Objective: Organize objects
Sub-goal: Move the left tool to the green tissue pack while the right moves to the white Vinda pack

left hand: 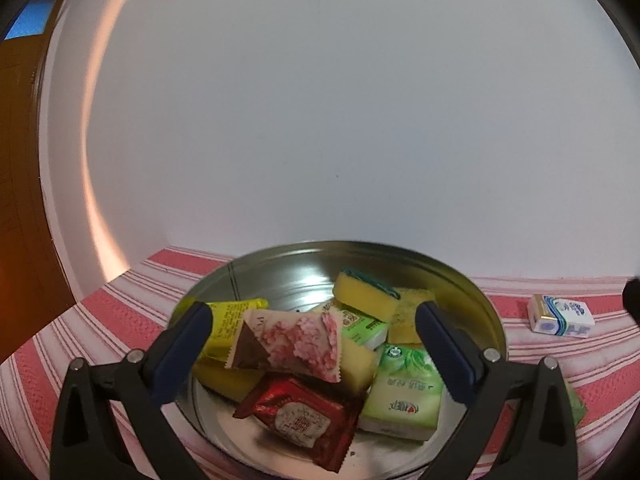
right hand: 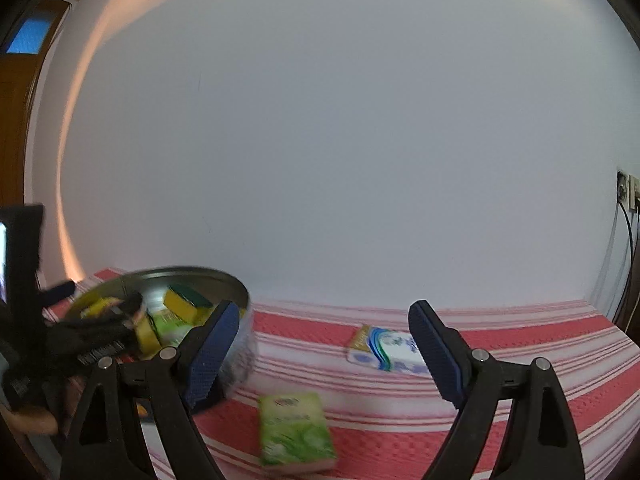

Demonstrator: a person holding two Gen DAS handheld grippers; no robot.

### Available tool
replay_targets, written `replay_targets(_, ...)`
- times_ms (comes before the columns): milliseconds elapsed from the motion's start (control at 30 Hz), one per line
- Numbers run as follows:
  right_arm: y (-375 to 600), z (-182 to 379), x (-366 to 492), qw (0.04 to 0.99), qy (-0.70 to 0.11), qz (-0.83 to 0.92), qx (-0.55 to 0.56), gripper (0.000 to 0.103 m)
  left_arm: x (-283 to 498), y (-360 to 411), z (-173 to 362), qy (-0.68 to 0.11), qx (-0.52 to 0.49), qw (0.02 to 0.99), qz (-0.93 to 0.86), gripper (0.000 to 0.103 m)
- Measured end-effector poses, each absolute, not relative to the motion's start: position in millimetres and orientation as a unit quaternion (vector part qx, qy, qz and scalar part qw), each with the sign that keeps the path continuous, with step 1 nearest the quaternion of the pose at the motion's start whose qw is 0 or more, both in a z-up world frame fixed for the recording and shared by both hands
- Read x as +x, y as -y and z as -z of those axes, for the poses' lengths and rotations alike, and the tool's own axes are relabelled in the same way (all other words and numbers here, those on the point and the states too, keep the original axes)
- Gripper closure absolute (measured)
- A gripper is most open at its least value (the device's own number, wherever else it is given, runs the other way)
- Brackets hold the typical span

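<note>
Metal bowl (left hand: 472, 292) on the striped cloth (right hand: 520, 332), already holding sponges, snacks and tissue packs. Left gripper (left hand: 312, 328) spread empty above it; right gripper (right hand: 324, 332) spread empty. Remaining outside: green pack (right hand: 294, 432) near, blue pack (right hand: 384, 348) farther right.

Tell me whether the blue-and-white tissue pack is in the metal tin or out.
Out: the blue-and-white tissue pack lies on the striped cloth, apart from the metal tin.

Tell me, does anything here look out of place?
Yes. Most items sit piled in the metal tin, but two tissue packs lie outside it on the striped cloth: a green pack near the front and a blue-and-white pack farther back. Nothing looks spilled or damaged.
</note>
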State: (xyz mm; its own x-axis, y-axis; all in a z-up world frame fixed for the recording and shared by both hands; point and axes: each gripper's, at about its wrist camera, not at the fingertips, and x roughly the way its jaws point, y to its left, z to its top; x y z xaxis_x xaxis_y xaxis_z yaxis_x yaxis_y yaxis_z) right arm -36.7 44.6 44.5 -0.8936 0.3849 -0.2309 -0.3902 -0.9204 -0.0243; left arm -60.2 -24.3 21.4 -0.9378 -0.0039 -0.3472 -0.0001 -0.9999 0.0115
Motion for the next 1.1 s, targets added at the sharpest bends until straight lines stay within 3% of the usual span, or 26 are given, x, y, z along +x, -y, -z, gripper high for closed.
replay_targets(500,-98.6,-29.6,-12.0,0.21,0.017,-0.967,-0.146,0.015,-40.9,6.5,-16.5,0.025,0.189,-0.029,0.981,0.0)
replay_targets(1100,-148.1,-31.5,3.6,0.241,-0.047,-0.957,-0.156,0.015,-20.2,-104.3,2.8,0.066,0.276,-0.166,0.944,0.0)
